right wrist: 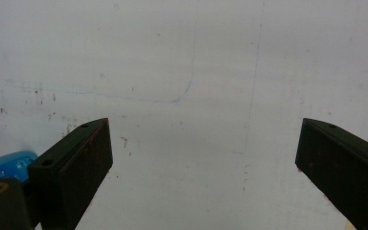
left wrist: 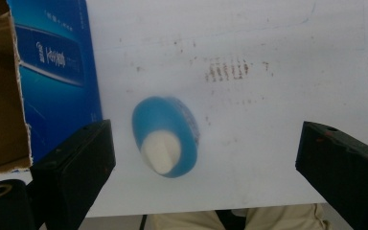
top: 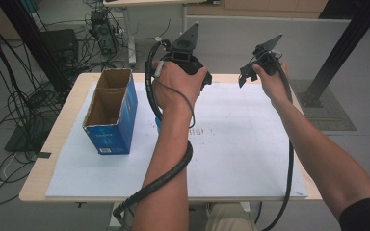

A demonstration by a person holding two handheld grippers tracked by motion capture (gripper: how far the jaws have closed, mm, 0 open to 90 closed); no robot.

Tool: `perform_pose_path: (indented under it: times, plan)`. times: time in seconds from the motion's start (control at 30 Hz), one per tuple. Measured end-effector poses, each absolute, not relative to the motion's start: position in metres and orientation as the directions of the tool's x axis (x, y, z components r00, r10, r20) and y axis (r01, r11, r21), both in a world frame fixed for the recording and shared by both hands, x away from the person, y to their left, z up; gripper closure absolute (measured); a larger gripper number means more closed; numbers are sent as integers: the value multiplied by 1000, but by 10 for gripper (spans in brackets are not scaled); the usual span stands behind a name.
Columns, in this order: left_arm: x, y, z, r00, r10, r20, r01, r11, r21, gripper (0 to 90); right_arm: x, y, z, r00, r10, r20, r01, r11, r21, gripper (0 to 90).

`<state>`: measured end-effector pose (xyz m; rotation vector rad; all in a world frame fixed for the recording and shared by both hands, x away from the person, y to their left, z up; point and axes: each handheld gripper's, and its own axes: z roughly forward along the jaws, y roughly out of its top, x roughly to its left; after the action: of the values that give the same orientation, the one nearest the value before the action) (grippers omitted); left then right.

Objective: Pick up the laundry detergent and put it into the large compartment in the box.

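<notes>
A blue bottle with a white cap (left wrist: 165, 139) stands on the white board (left wrist: 268, 96), seen from above in the left gripper view. My left gripper (left wrist: 206, 143) hangs above it, open, with the bottle lying nearer the left jaw and touching neither. In the high view the left gripper (top: 185, 60) is held high over the board's far edge, and a sliver of the bottle (top: 157, 123) peeks out beside the left forearm. My right gripper (right wrist: 203, 139) is open over bare board, and its hand holds it up at the far right (top: 264, 61). The bottle's blue edge (right wrist: 7, 163) shows at its lower left.
An open blue cardboard box (top: 111, 113) with two brown compartments stands on the left of the white board (top: 241, 144), close to the bottle; its blue side (left wrist: 57, 72) shows beside my left jaw. Cables and stands crowd the floor at the left.
</notes>
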<state>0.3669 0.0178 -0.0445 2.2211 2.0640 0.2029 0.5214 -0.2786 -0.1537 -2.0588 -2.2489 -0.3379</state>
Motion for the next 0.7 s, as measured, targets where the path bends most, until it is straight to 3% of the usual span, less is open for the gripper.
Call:
perform_pose_path:
  times: [0.7]
  plan:
    - [374, 48, -68, -101, 995, 22, 988, 98, 121, 68, 520, -268, -154, -136, 971, 198, 987, 116, 110, 55]
